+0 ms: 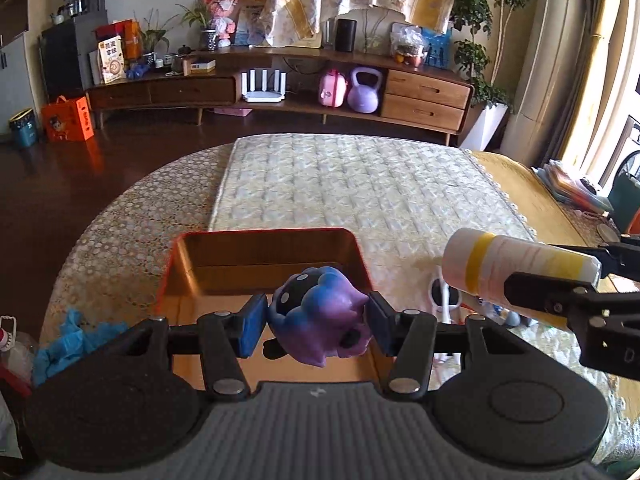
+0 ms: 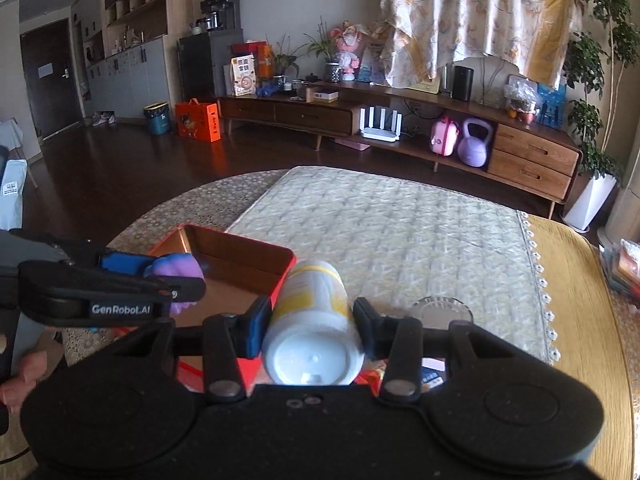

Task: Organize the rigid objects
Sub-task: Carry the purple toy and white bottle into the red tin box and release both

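Note:
My left gripper is shut on a purple and blue toy figure and holds it over the near part of an open red tin box with a gold inside. My right gripper is shut on a white bottle with yellow bands, held lying along the fingers just right of the box. The bottle also shows at the right of the left wrist view. The toy shows at the left of the right wrist view, inside the left gripper.
The box sits on a round table with a lace cloth and a quilted mat. Blue crumpled material lies at the table's left. A round glass lid and small items lie under the right gripper. A wooden sideboard stands beyond.

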Demonstrator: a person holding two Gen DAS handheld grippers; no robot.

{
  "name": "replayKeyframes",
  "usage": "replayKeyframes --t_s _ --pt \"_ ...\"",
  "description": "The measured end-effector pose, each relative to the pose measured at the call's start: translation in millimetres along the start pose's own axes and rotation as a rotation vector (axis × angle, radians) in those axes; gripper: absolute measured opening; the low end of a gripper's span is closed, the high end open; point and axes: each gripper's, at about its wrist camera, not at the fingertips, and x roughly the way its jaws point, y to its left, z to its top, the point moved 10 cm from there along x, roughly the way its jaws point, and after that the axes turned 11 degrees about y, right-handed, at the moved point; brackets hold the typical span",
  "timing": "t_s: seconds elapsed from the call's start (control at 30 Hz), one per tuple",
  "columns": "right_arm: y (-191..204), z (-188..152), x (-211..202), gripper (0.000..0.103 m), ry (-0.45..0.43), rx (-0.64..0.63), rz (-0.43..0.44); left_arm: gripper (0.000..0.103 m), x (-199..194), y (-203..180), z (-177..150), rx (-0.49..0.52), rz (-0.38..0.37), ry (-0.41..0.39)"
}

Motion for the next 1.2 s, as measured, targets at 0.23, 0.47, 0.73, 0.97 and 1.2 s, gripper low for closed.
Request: replayKeyframes --t_s 0.23,0.47,0.73,0.97,1.2 --pt "40 13 35 0.044 0.012 -0.05 0.021 0.053 29 48 12 -0.037 0.045 0.027" --pt "68 22 79 0.044 0.029 -0.154 -0.011 0.054 64 68 22 -0.048 0.05 0.081" --pt "91 13 117 0.044 0.072 -0.255 -0.043 0.054 95 70 29 -0.035 0.031 0.121" --pt "99 5 128 0.044 0.089 -0.292 -0.062 0.054 108 71 27 -0.035 0.033 0.141" --pt "103 -8 139 0.044 0.151 -0.301 -0.059 0.054 116 77 26 -0.043 0.034 0.164"
